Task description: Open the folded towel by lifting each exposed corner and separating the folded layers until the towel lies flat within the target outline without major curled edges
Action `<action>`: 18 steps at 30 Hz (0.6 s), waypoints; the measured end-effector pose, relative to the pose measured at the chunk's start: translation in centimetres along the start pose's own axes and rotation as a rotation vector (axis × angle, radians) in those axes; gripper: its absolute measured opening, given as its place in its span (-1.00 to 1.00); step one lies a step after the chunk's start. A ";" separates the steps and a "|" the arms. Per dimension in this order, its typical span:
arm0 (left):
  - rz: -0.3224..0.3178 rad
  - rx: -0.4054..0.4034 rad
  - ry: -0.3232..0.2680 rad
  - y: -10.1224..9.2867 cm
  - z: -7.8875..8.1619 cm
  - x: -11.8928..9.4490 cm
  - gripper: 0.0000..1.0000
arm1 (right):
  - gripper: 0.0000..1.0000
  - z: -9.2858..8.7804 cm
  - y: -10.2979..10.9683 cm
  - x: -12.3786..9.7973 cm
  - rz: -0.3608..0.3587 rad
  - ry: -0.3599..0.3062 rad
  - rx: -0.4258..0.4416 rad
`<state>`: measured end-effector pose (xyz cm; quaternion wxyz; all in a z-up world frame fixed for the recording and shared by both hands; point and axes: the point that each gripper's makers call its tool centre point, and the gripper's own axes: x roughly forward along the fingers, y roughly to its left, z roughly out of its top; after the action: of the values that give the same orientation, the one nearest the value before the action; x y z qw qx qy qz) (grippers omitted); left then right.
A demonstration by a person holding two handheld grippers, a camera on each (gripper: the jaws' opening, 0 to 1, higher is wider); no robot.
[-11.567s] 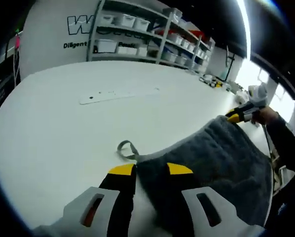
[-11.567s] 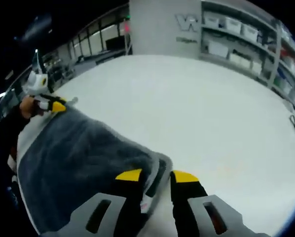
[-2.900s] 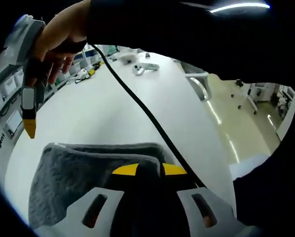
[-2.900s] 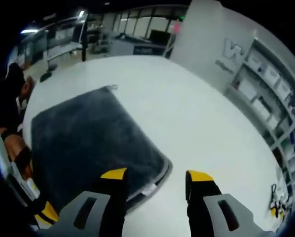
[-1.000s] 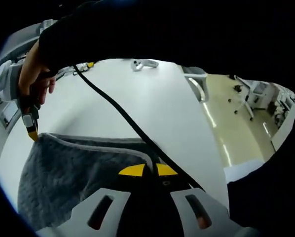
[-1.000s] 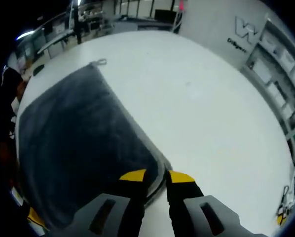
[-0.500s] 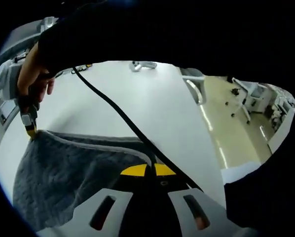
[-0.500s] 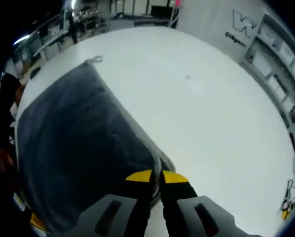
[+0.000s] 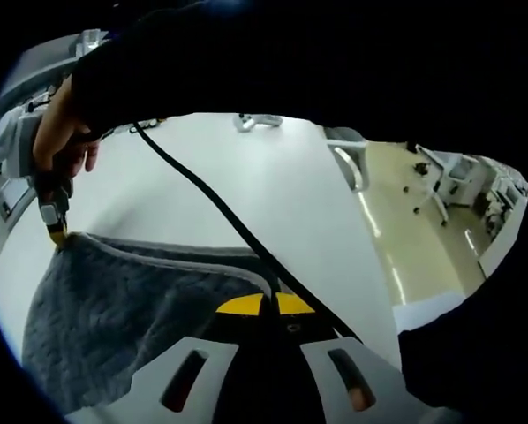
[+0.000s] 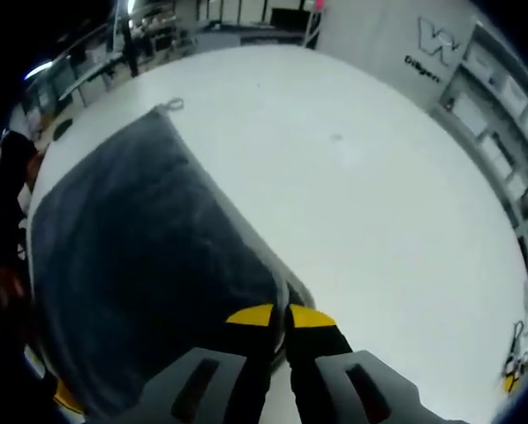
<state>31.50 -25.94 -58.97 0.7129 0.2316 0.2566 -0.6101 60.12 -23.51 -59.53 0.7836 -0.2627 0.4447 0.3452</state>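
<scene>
A dark grey towel (image 10: 140,256) lies folded on a white table (image 10: 370,194); its hanging loop (image 10: 170,105) marks the far corner. My right gripper (image 10: 280,314) is shut on the towel's near corner, yellow tips pressed together. In the left gripper view the grey towel (image 9: 123,318) has a pale hem, and my left gripper (image 9: 265,305) is shut on its near edge. The right gripper (image 9: 54,231), held by a hand (image 9: 61,132), pinches the towel's far corner at the left of that view. A black cable (image 9: 211,208) runs from the hand across the towel.
Shelves with white bins (image 10: 502,97) stand beyond the table. Small tools (image 9: 255,121) lie at the table's far edge. A chair (image 9: 352,163) stands beside the table over a pale floor (image 9: 423,238). A dark sleeve (image 9: 290,53) spans the top of the left gripper view.
Over the last seconds my right gripper came down from above the towel and shut on its corner. The left gripper has stayed shut on its edge. Little has moved in the last half second.
</scene>
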 end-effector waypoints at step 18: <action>-0.006 -0.017 -0.053 0.0 0.6 -0.4 -1.00 | -1.00 0.0 0.1 -0.2 0.004 0.016 0.060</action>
<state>31.53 -26.02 -58.21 0.7196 0.2085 0.2434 -0.6160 59.94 -23.54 -59.34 0.7869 -0.2408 0.4618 0.3310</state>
